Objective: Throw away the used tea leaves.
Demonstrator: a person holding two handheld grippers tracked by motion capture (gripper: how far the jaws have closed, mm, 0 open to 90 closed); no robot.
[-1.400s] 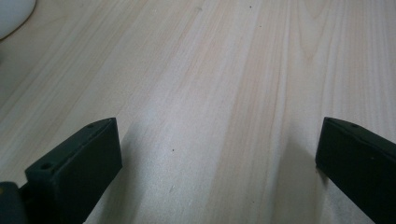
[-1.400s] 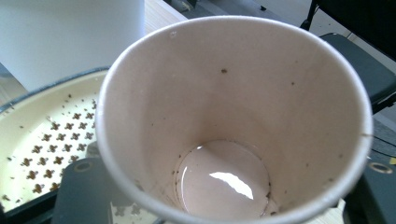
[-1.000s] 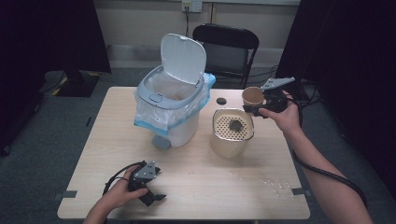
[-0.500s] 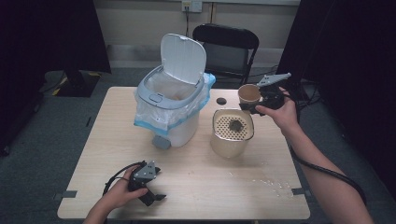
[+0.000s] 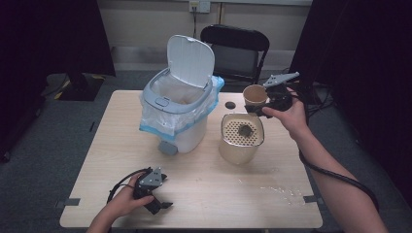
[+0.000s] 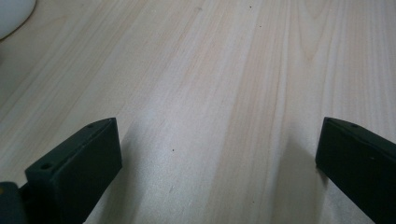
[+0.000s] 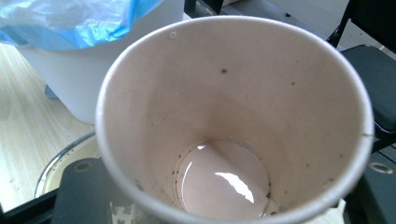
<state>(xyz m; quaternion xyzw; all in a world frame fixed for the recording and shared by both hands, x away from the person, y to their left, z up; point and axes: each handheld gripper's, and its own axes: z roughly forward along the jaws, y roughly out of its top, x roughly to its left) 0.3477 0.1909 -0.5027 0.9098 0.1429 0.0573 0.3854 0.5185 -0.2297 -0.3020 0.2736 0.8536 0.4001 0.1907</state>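
Wood table (image 5: 204, 189): L hand-held gripper (image 5: 156, 203) agape; R (image 5: 256, 109) grips cup (image 5: 254, 94).

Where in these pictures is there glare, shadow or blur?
Right gripper view: bright glare on the wet bottom of the paper cup, whose near rim is soft. Left gripper view: soft shadows beside both jaws on the table. High view: dark curtains, evenly lit tabletop.

Even overhead light, dark room edges, soft close-up focus, slight glare.

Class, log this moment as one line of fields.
right gripper: shut on paper cup | cup: held above strainer pot | left gripper: open, on table
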